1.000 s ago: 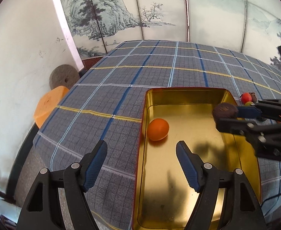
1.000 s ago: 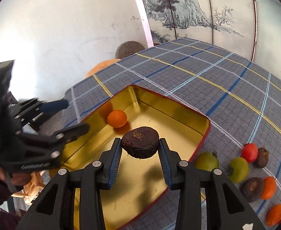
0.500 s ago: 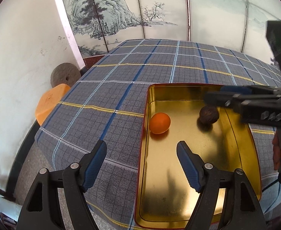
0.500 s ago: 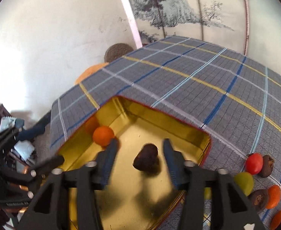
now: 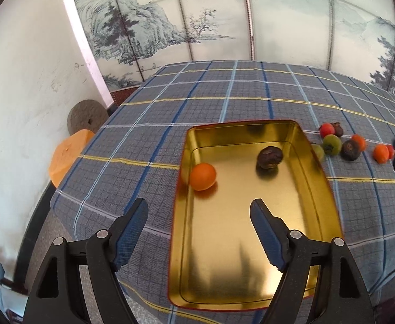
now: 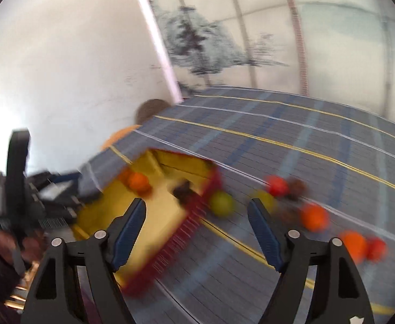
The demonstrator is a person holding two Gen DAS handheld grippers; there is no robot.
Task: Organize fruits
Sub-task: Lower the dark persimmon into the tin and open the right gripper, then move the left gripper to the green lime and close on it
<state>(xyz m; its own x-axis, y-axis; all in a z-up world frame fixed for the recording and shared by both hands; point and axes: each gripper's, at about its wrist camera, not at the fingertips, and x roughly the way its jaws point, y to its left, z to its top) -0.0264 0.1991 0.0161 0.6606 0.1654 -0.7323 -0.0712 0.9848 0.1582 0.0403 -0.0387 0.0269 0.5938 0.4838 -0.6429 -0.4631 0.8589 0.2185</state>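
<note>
A gold tin tray (image 5: 251, 291) lies on the plaid tablecloth. In it are an orange fruit (image 5: 203, 176) and a dark brown fruit (image 5: 269, 157). My left gripper (image 5: 198, 232) is open and empty above the tray's near end. My right gripper (image 6: 196, 229) is open and empty, drawn back to the right of the tray (image 6: 167, 245); its view is blurred. Several loose fruits lie right of the tray: a red one (image 5: 327, 130), a green one (image 5: 332, 144), a dark one (image 5: 350, 149) and an orange one (image 5: 381, 153).
An orange stool (image 5: 68, 154) and a round stone disc (image 5: 87, 120) stand by the white wall left of the table. A painted screen (image 5: 224, 21) stands behind the table. The table edge runs along the near left.
My right gripper opened and dropped the dark brown fruit into the tray, then pulled back to the right, out of the tray. The left gripper has barely moved.
</note>
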